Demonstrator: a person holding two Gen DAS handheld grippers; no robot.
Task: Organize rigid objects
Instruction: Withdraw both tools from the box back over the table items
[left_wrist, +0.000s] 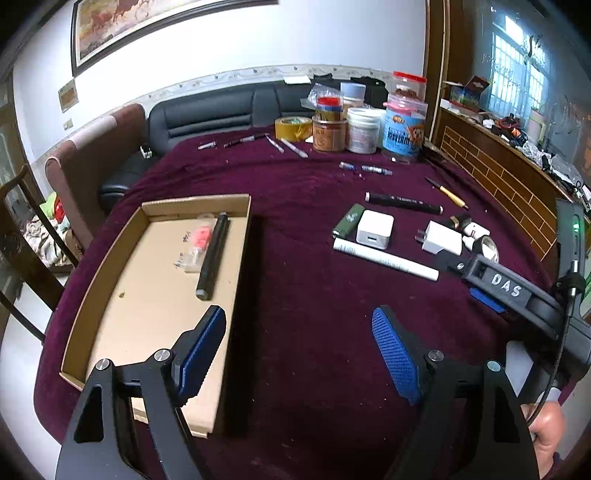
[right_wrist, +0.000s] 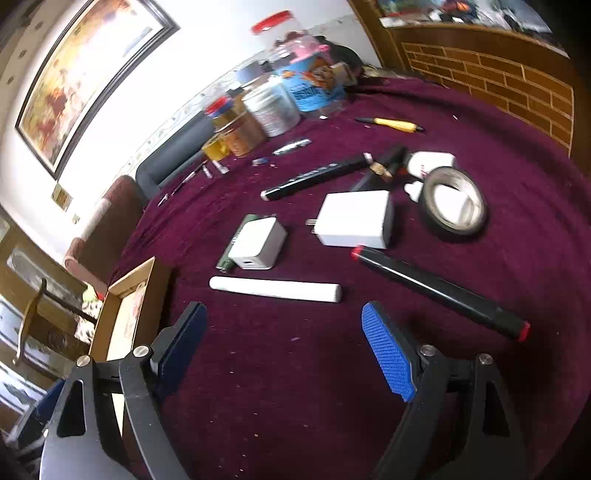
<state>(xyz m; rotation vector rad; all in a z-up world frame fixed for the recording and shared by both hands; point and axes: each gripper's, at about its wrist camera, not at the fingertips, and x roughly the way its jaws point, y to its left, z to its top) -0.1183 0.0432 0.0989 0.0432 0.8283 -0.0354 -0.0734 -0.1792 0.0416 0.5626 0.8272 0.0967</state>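
Both hand-held grippers, left (left_wrist: 299, 354) and right (right_wrist: 284, 350), gape wide and empty. The white tube (right_wrist: 275, 289) lies on the table just beyond the right one; likely light, stiff, slippery, best pinched mid-length.

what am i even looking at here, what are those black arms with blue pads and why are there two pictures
No robot here: a person holds two hand tools, each a two-finger gripper with a camera looking along its fingers. One picture comes from the left gripper, the other from the right gripper. Both are open and hold nothing. Below is a table with a purple cloth. On it sit a cardboard tray holding a black marker, plus loose things: a white tube, two white chargers, a roll of black tape and a red-capped black marker. Jars stand at the back.
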